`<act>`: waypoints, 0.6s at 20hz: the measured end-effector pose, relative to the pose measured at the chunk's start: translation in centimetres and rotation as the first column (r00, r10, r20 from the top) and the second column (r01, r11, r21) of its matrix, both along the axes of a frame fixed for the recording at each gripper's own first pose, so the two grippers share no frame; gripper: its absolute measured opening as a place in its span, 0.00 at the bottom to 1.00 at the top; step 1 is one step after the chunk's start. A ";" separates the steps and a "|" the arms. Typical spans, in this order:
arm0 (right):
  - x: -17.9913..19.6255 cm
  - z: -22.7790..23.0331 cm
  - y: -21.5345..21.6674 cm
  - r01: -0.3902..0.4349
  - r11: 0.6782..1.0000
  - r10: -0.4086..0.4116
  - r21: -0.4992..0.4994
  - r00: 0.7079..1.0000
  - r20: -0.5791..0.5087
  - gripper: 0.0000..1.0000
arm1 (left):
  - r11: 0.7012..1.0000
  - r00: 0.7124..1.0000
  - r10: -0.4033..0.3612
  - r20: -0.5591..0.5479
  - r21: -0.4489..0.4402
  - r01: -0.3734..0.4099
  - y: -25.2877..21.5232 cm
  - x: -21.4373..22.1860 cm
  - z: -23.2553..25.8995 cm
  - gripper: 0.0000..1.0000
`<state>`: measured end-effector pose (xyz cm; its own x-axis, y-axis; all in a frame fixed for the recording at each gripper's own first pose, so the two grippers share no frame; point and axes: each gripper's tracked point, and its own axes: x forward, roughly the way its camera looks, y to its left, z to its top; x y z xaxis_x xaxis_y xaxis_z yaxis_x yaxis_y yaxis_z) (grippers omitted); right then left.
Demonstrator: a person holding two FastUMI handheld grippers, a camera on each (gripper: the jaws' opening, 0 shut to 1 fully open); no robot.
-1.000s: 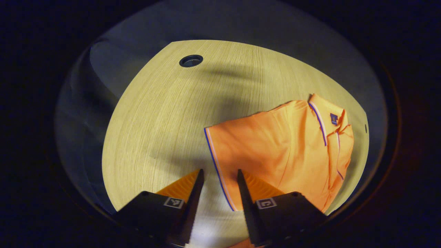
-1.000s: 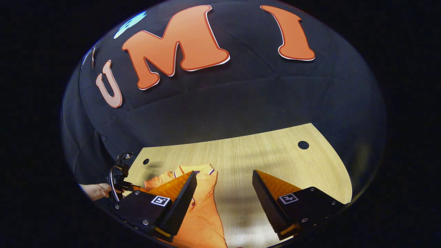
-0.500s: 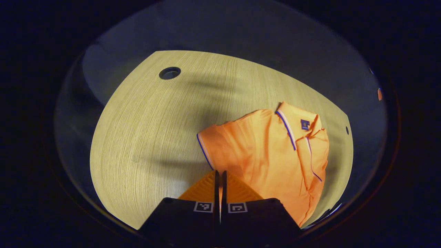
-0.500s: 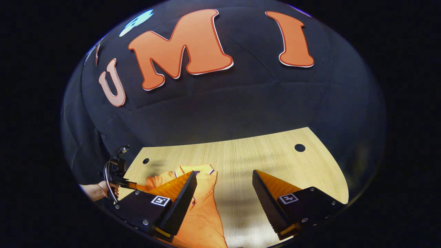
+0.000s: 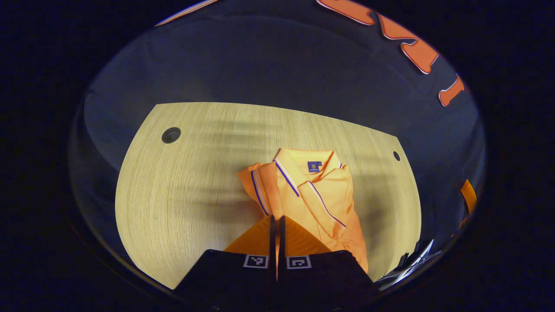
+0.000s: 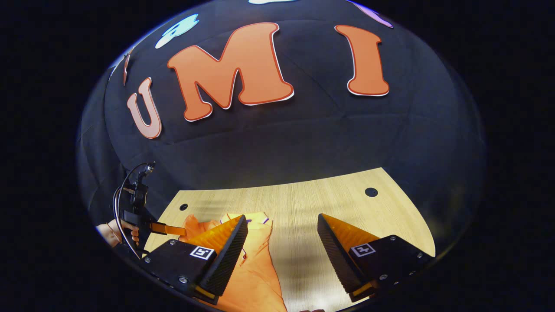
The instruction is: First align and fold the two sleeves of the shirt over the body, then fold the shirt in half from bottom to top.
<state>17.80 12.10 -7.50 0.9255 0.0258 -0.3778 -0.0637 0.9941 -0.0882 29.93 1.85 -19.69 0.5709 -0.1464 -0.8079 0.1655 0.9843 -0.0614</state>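
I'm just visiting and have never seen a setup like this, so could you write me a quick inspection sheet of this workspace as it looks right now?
Surface: pale wooden table with round holes near its far corners.
Job's things: orange polo shirt lying on the table, collar toward the far edge; one sleeve is bunched up beside the collar.
Clutter: nothing seen.
Claws: left claw shut, its fingers together with no cloth seen between them; right claw open above the table, beside the shirt.
Cables: a dark cable loops off the left claw, seen in the right gripper view where a hand holds it.
Surroundings: black cloth booth wall behind the table.
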 end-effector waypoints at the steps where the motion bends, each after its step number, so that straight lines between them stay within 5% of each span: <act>1: -0.2 0.1 -0.2 0.005 1.000 -0.005 0.003 1.000 0.004 0.98 | 1.000 1.000 -0.009 -0.003 0.014 0.009 -0.6 0.0 -0.1 0.01; 7: -1.2 -0.6 -2.3 0.050 0.998 -0.049 0.025 0.999 -0.012 0.99 | 0.992 0.996 -0.025 -0.081 0.122 0.035 -5.4 0.6 -3.4 0.01; 12: -1.3 -1.4 -3.8 0.072 0.997 -0.071 0.027 0.997 -0.035 0.98 | 0.994 0.988 -0.031 -0.151 0.098 0.046 -9.7 0.4 -6.5 0.05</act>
